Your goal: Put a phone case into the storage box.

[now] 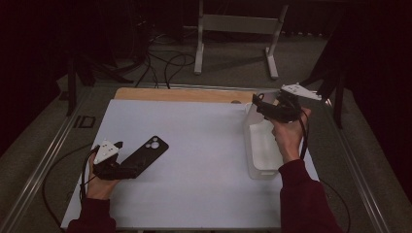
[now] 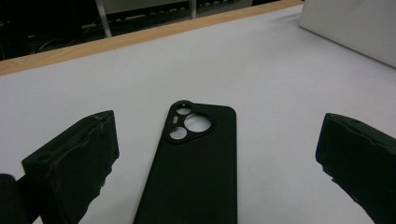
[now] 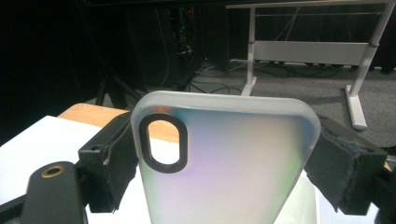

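Holding a translucent phone case clamped by its long edges, the right gripper hangs over the far right corner of the table, above a white bin. The left gripper, jaws wide, straddles a black phone case lying flat near the left edge; to grip well, close squarely on its sides, w/o tilting. The right gripper view shows the oval camera cutout, too small to tell in the high view.

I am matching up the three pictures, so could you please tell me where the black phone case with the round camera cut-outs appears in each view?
High view: black phone case lies lower left on the white table sheet, at the left gripper.
Left gripper view: bottom centre, between open jaws.
Right gripper view: not in it.
Shared landmark: wooden table edge.
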Available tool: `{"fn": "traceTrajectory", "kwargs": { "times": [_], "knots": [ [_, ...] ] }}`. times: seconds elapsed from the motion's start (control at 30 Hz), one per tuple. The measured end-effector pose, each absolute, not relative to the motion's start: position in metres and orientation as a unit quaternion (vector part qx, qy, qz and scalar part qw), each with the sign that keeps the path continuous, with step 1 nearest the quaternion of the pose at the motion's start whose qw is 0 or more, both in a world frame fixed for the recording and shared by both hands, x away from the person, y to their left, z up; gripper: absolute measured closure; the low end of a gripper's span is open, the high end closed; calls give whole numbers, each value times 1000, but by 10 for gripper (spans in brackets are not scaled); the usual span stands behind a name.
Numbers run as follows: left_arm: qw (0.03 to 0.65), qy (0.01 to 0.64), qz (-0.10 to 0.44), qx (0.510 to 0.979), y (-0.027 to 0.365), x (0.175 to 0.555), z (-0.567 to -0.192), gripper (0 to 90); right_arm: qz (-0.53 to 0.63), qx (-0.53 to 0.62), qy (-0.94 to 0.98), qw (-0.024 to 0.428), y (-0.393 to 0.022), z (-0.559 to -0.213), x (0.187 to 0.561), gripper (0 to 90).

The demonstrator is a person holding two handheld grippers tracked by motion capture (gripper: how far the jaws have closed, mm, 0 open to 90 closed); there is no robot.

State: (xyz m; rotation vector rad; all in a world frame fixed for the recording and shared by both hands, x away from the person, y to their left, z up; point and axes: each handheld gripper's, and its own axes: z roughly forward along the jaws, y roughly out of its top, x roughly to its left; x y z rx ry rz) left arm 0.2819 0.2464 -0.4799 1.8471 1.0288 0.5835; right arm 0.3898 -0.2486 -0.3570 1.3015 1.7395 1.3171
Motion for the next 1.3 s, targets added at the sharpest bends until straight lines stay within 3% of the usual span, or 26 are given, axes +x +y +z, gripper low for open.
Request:
{"fn": "traceTrajectory", "kwargs": {
  "times": [1.3],
  "knots": [
    [458, 419, 235, 748, 247, 281, -480, 0, 466, 528, 633, 322, -261, -366, 420, 167]
  ]
}}
